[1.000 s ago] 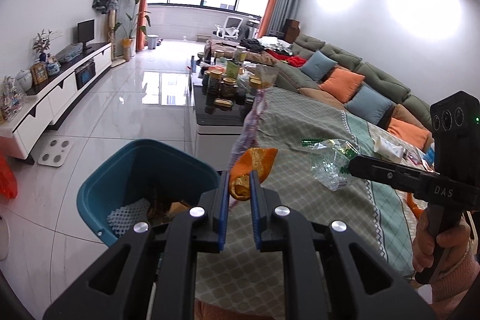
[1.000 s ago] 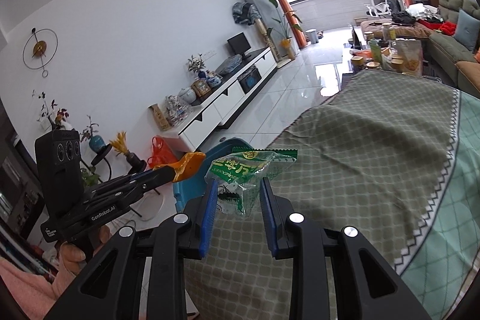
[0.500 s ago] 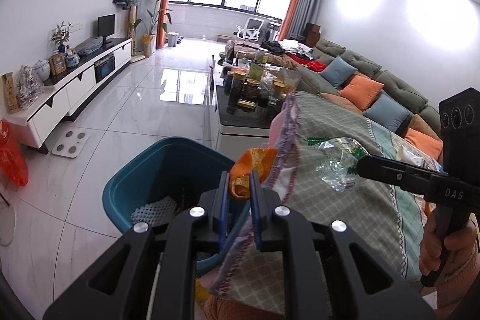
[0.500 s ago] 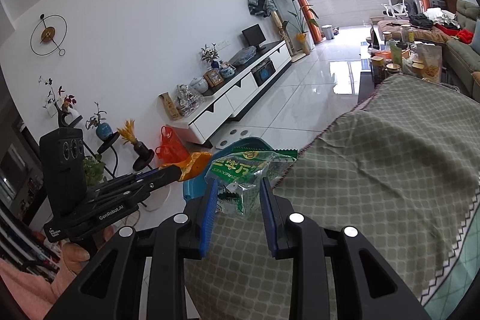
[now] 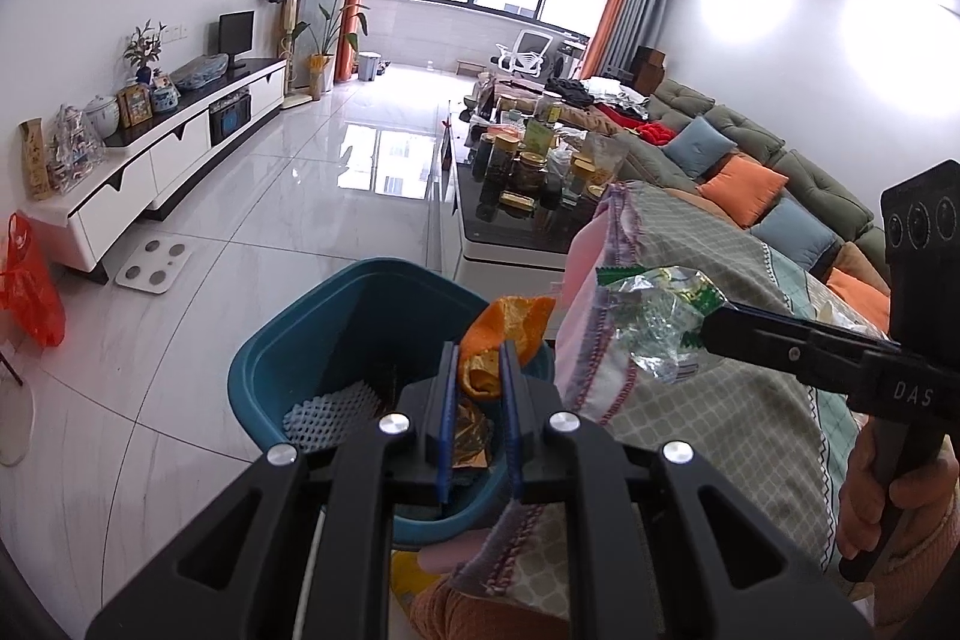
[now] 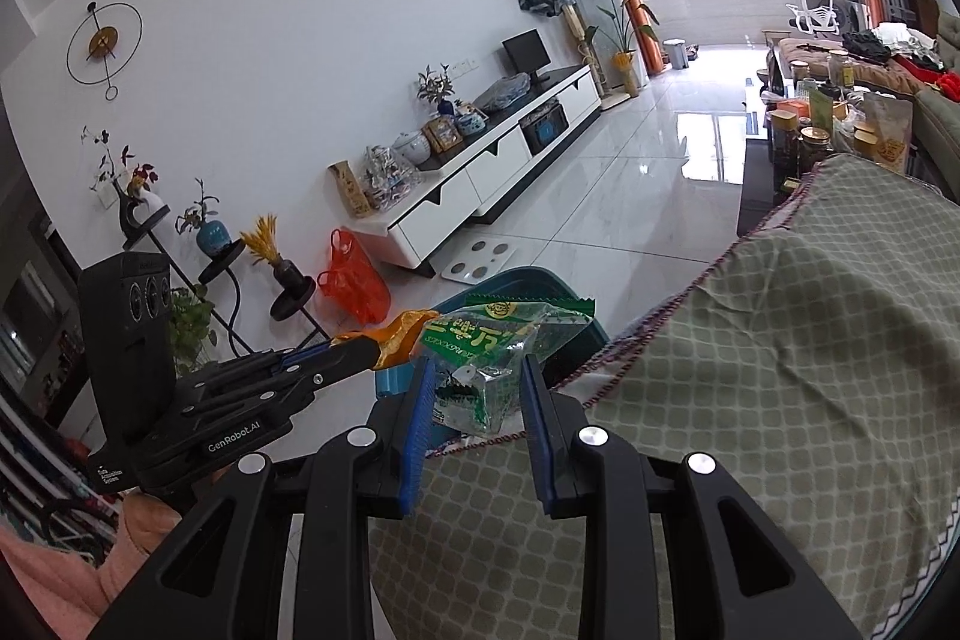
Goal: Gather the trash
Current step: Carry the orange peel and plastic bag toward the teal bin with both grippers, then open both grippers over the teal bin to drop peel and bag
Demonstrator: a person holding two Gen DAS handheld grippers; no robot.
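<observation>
Your left gripper (image 5: 477, 391) pinches the orange wrapper (image 5: 501, 340) right over the blue bin (image 5: 282, 370), ready to drop. Your right gripper (image 6: 477, 397) clamps the green packet (image 6: 498, 358) just beside the bin, waiting its turn.

Two wrappers (image 5: 503, 340) (image 6: 492, 358), one bin (image 5: 312, 340), two grippers (image 5: 477, 388) (image 6: 477, 400)

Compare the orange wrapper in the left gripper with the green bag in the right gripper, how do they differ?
The orange wrapper is opaque and orange; the green bag is partly clear with green print. The orange wrapper hangs over the teal bin; the green bag hangs by the checked cloth's edge. Both are crumpled and pinched between fingers.
</observation>
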